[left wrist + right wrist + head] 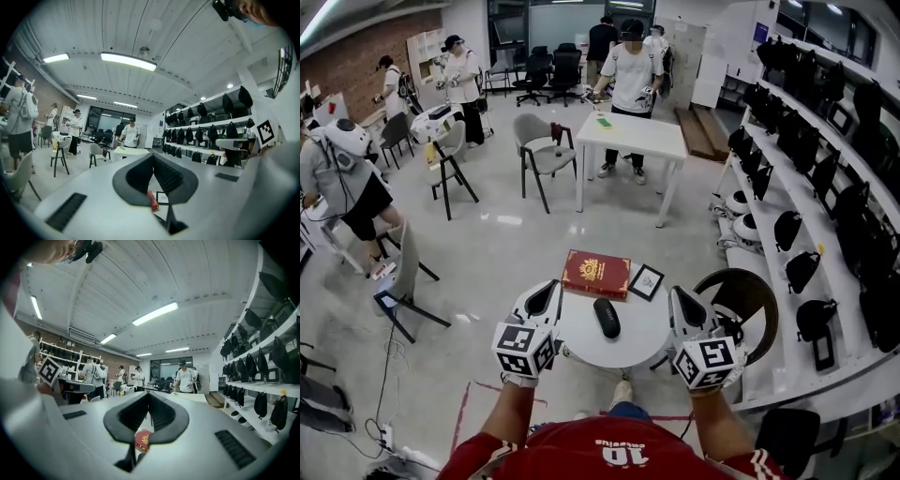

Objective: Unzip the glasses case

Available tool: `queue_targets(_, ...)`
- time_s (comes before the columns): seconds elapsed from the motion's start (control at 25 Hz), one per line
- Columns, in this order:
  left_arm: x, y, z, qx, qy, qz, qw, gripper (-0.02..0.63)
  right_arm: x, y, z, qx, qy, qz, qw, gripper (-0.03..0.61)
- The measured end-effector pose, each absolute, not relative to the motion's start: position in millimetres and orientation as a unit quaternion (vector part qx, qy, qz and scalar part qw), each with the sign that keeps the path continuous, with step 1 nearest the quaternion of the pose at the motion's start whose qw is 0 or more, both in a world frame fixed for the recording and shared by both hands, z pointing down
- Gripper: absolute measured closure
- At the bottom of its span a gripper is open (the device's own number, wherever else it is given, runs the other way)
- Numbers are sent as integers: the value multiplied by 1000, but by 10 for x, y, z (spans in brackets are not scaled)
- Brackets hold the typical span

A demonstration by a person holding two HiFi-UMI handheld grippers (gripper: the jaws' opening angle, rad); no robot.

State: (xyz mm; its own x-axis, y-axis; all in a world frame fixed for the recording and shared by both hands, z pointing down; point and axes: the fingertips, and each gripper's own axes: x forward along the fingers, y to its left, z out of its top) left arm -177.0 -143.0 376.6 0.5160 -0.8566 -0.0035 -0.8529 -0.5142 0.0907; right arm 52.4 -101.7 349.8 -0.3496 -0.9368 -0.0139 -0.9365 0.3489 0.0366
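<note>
Case: black oval case (pixel 607 317) lies flat near mid-table, long axis running away from the wearer.
Zip: too small to read; lid looks down. Scene fits a case zipped shut or one unzipped w/ lid resting closed.
Why there: prob. set central so both grippers reach it equally; flat side down keeps it steady.
Table: small round white table (pixel 581 345), close in front of the wearer.
Neighbours: red book (pixel 596 273) just behind the case, apart from it; small frame (pixel 646 281) beside the book's right end.
L gripper: L gripper (pixel 553 287) held level at the table's left edge, jaws clenched on nothing; own view (pixel 153 157) shows pads meeting, book and frame beyond.
R gripper: R gripper (pixel 149 395) likewise clenched and empty, level at the right edge (pixel 674 292).
Why held so: seemingly a neutral pose, one tool each side, neither committed.
Case vs grippers: between the two, apart from both, lower than the tips, slightly nearer the wearer than the tips; no contact.
Room: others work at desks behind; shelves w/ black bags at right.
</note>
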Motion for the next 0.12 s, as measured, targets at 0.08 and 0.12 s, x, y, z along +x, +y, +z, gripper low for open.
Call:
queue_targets(0.08, -1780, -1433, 3756, 870, -492, -25, 37, 604, 520, -1013, 3487, 571, -821, -20, 4, 561)
queue_targets(0.12, -1785, -1433, 3751, 870, -492, -26, 36, 604, 517, -1011, 3481, 571, -821, -20, 4, 561)
